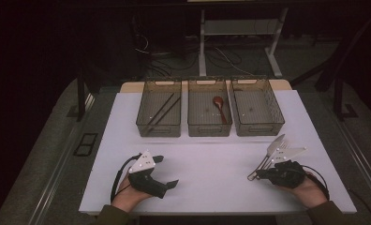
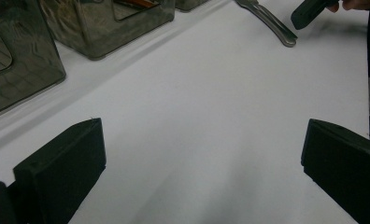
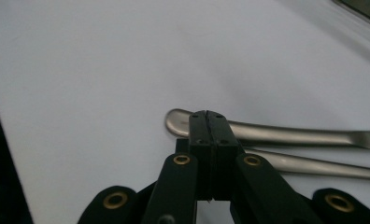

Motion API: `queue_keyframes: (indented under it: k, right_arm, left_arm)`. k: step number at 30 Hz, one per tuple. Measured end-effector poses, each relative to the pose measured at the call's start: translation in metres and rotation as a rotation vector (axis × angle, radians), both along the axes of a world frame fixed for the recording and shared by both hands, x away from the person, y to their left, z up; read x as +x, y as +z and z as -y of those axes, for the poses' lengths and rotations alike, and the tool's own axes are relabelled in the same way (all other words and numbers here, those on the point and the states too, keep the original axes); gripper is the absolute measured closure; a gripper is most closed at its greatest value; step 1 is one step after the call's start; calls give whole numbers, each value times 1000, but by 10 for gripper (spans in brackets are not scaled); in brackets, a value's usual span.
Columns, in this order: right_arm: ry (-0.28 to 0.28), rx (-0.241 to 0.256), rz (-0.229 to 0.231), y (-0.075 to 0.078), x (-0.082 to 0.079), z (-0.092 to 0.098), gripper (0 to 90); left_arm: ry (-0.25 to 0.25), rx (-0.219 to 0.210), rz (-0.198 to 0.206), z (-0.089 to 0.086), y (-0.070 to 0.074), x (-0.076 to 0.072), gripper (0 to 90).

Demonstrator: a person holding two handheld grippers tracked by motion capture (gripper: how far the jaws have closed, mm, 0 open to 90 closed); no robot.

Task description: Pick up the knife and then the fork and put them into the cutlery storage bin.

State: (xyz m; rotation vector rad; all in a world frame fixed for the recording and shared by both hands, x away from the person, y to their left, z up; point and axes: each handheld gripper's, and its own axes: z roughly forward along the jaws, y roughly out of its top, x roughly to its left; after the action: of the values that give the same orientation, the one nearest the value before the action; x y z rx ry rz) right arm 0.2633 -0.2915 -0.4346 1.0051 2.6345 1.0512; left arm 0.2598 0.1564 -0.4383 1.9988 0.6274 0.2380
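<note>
**Right gripper pinched shut at the cutlery handles, left gripper spread wide**

Nearest the person's edge of the white table (image 1: 211, 178), both hands are down low. The left hand (image 1: 125, 191) holds the left gripper (image 1: 167, 171) with its jaws spread wide apart; in the left gripper view there's nothing but bare white tabletop between those two black jaws. It's resting idle, well apart from everything else.

Over to its right, the right hand (image 1: 305, 187) has the right gripper (image 3: 208, 116) and that one is pressed tight together, jaw against jaw, no gap to speak of. In the right gripper view the closed tips sit right over the rounded end of a metal handle (image 3: 276, 135), with a second handle (image 3: 314, 165) lying just beside it, nearer the gripper's body. Whether the jaws actually pinch anything, I can't tell from here; they look closed on themselves, above the metal.

From the high view, that cutlery, a fork (image 1: 271, 152) among it, runs away from the right gripper's tips, heads pointing toward the far side.

Beyond both grippers, three clear baskets stand in a row. The one ahead of the left gripper (image 1: 159, 112) holds dark chopsticks (image 1: 162, 111). The middle basket (image 1: 209, 126) holds a red-brown spoon (image 1: 219, 107). The one ahead of the right gripper (image 1: 257, 124) sits just past the fork's head.
</note>
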Motion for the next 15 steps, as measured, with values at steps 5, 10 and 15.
queue_keyframes:
  k: [5, 10, 15]
  right_arm:
    - [-35, -12, 3, -3, 6, 8, 889]
    - [-83, -38, 38, -1, 16, 20, 889]
    - [-182, -49, 67, 4, 37, 36, 889]
  left_arm:
    - [-1, 2, -2, 1, 0, 0, 0]
    - [-2, 4, -3, 0, -1, 0, 0]
    - [-4, 6, -4, 1, -1, 0, 0]
